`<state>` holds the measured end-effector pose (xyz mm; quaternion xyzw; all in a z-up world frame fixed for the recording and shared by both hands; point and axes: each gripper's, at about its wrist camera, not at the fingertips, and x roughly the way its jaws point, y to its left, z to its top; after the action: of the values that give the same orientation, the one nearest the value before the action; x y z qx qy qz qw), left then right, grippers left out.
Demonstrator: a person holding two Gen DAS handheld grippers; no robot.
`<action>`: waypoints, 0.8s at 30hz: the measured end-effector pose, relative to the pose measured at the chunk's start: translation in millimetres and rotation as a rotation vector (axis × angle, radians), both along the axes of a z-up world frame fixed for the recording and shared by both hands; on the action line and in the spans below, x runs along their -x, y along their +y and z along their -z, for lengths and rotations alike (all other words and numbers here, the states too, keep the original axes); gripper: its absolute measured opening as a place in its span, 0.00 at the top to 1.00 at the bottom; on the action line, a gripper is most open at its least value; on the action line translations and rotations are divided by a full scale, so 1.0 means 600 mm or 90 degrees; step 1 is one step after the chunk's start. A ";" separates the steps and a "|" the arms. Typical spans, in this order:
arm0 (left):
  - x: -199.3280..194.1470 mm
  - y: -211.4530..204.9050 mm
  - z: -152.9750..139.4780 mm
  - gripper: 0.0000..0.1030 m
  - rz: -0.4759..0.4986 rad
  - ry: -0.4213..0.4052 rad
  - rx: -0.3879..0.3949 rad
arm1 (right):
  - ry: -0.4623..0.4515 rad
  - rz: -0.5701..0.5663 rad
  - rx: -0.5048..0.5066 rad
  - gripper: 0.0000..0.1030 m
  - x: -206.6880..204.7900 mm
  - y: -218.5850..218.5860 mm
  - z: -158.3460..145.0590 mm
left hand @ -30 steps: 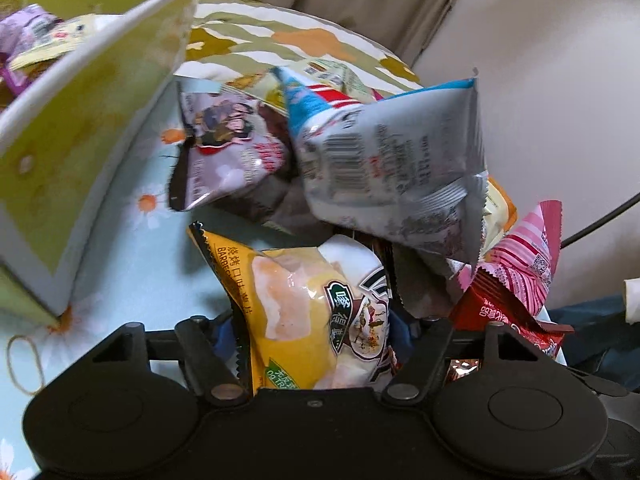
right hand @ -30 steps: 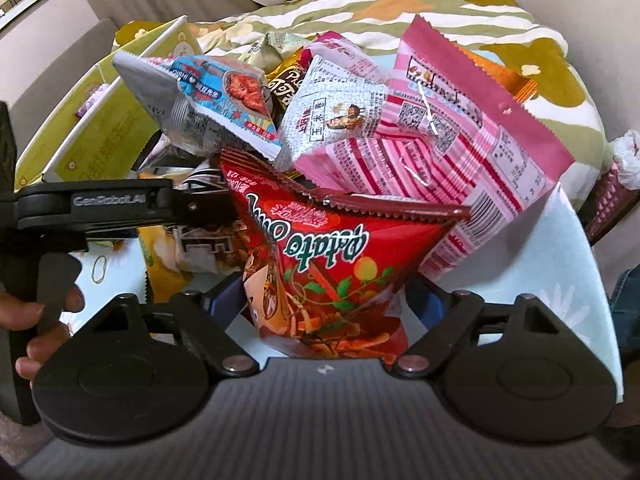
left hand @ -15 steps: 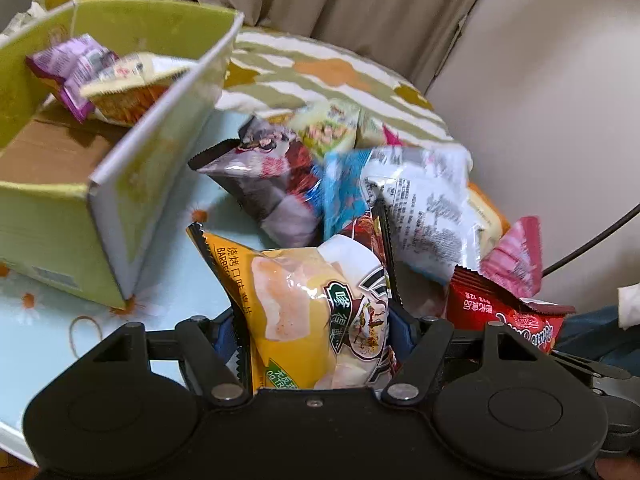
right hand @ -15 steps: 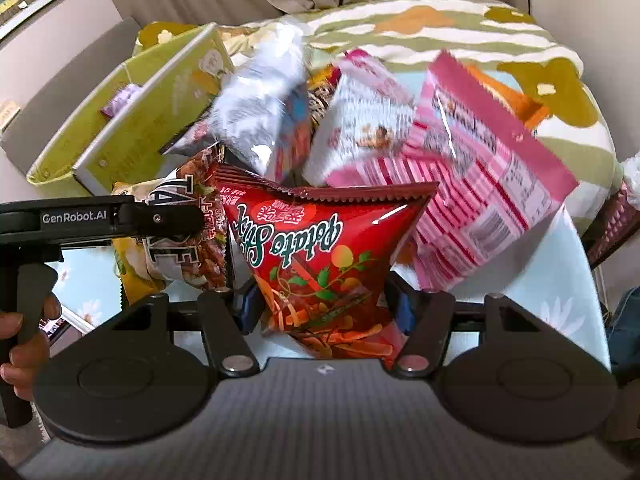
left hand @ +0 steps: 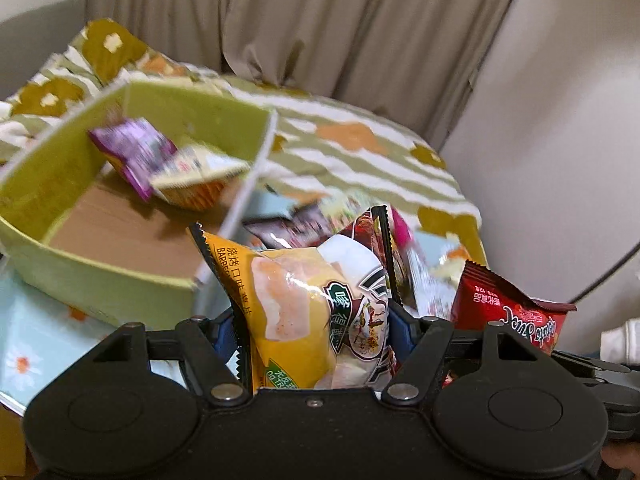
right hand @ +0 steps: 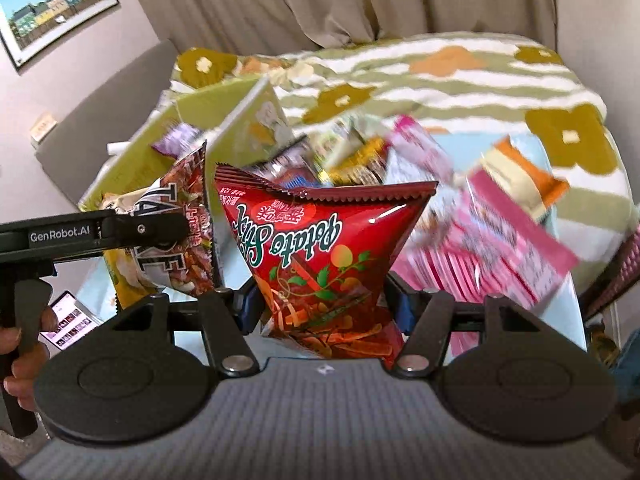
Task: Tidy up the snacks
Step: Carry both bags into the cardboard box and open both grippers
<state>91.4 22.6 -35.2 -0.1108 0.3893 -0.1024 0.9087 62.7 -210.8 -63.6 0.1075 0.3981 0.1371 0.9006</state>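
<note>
My left gripper (left hand: 312, 328) is shut on a yellow barbecue chip bag (left hand: 304, 300), held upright above the table. In the right wrist view that same bag (right hand: 172, 240) hangs at the left, just in front of the green box (right hand: 240, 128). My right gripper (right hand: 324, 308) is shut on a red Potato Stix bag (right hand: 320, 248), its pads pressing both sides; the same bag (left hand: 508, 312) shows at the lower right of the left view. The green box (left hand: 100, 280) lies open to the left, with a purple pack (left hand: 132, 152) and an orange-and-white pack (left hand: 196, 184) inside.
A pile of loose snack packs, among them a pink striped one (right hand: 500, 252), covers the pale blue floral table (right hand: 560, 320) behind the held bags. A striped floral blanket (right hand: 440, 80) lies beyond. A hand (right hand: 20, 344) grips the left tool, and a phone (right hand: 68, 320) lies below it.
The right jaws closed on the red bag. Both grippers rose with their bags, the pile dropped lower in view, and the green box's inside came into sight.
</note>
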 end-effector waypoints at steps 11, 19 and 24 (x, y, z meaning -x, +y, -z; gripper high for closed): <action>-0.040 0.137 -0.088 0.28 -0.062 -0.060 -0.018 | -0.056 -0.043 -0.010 0.25 -0.064 0.112 -0.092; -0.119 0.251 -0.092 0.27 -0.074 -0.039 -0.039 | -0.065 -0.058 -0.012 0.25 -0.142 0.242 -0.125; -0.180 0.305 -0.063 0.27 -0.055 -0.011 -0.060 | -0.056 -0.040 -0.014 0.25 -0.184 0.307 -0.122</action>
<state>199.5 205.4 2.7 -0.0836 0.3810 -0.0459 0.9196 173.3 -26.7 9.4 0.0988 0.3594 0.1743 0.9114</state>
